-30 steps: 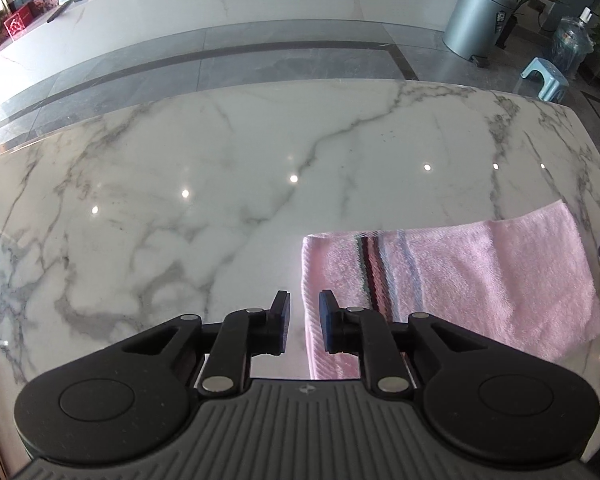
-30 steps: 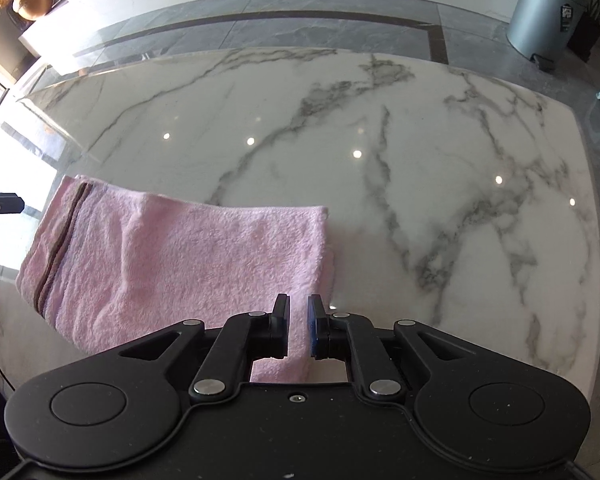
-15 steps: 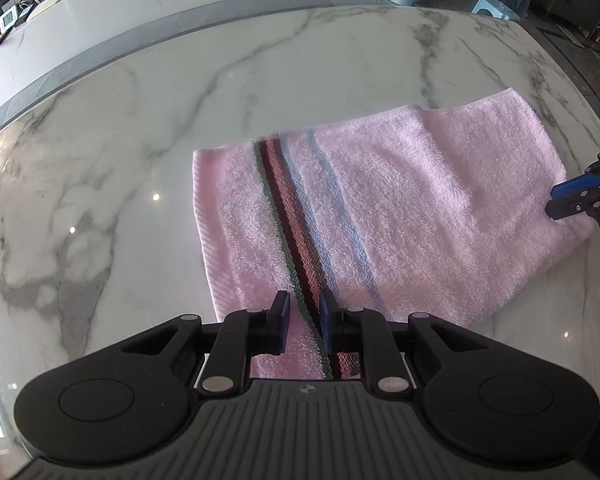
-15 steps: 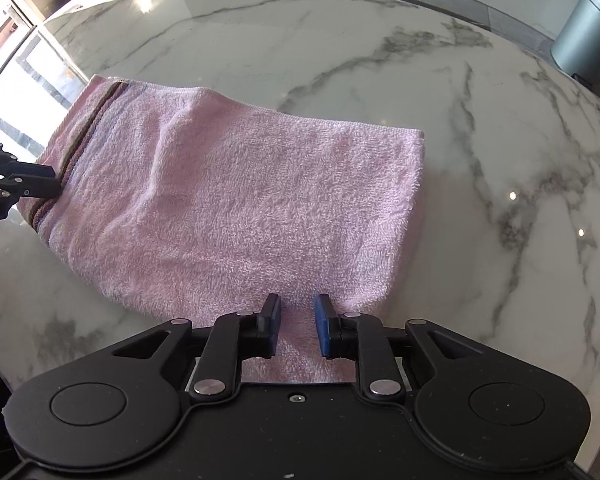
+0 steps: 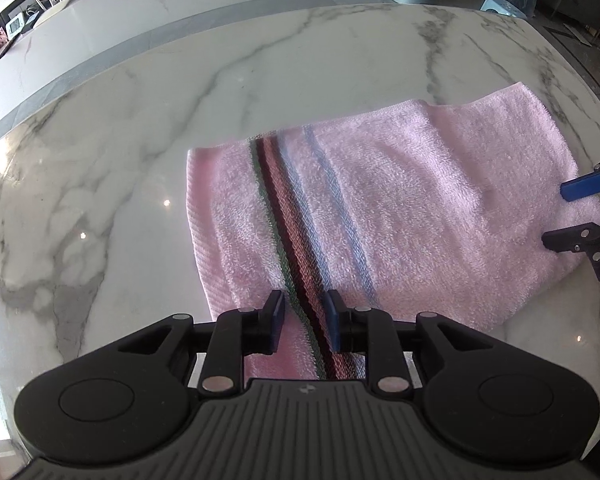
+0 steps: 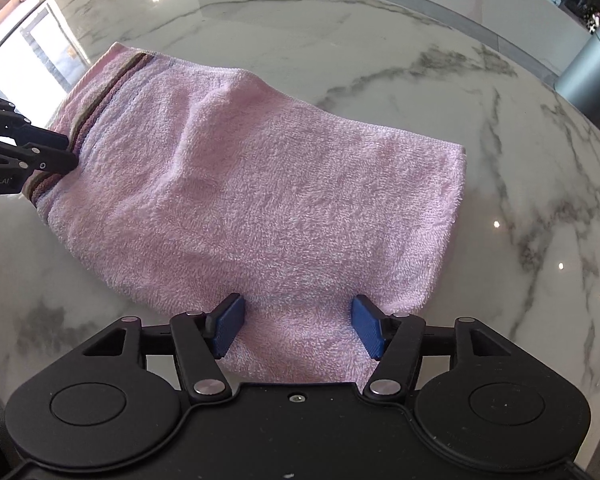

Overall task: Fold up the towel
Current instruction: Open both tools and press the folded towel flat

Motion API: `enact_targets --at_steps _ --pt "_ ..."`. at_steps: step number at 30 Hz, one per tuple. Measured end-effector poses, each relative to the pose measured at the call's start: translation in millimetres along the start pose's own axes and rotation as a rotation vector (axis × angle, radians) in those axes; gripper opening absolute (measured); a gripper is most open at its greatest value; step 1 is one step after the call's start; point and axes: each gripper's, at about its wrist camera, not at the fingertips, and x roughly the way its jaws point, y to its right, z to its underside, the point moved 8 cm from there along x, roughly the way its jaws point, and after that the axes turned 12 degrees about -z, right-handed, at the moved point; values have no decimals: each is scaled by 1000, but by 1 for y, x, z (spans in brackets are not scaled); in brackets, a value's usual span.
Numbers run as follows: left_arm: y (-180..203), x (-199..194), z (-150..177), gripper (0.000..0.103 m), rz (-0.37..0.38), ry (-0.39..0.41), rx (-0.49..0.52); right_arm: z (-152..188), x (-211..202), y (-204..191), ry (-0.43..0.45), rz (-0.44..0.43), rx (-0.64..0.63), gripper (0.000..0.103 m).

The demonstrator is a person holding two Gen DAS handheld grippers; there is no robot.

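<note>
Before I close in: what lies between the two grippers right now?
Only the pink towel, flat on the marble table. In the right wrist view it spans from the open right gripper to the left gripper at its striped end.

i see the towel (image 5: pixel 400 208) lying on the table (image 5: pixel 140 128), pink terry, already doubled over into a rough rectangle with layered edges. a band of green, dark red and blue stripes (image 5: pixel 296 248) crosses it near one short end. it lies mostly flat, with a soft raised ridge (image 6: pixel 216 100) toward the striped end. in my right view the plain end (image 6: pixel 300 332) is nearest, the stripes farthest.
</note>
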Motion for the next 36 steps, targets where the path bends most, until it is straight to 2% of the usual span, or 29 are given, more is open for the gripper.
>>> enact_targets --at_steps 4,7,8,12,14,22,29,36 --pt "-2 2 -1 22 27 -32 -14 -1 -2 5 5 -33 41 61" --pt "-1 3 -2 27 44 -47 -8 -3 -1 6 -11 -39 64 62" --pt "-1 3 -3 27 49 -52 1 -4 -1 7 -16 -46 75 65" --pt "1 5 -6 28 62 -81 42 -9 1 10 -28 -146 166 87" --pt "0 6 -7 28 65 -92 46 -10 3 9 -36 -161 175 92" --pt "2 7 -5 28 52 -86 44 -6 10 -5 -53 -87 85 94" --pt "6 2 8 27 27 -55 11 5 8 -9 -52 -93 77 94" --pt "13 -9 37 27 52 -48 -1 31 -2 -12 -33 -145 115 94"
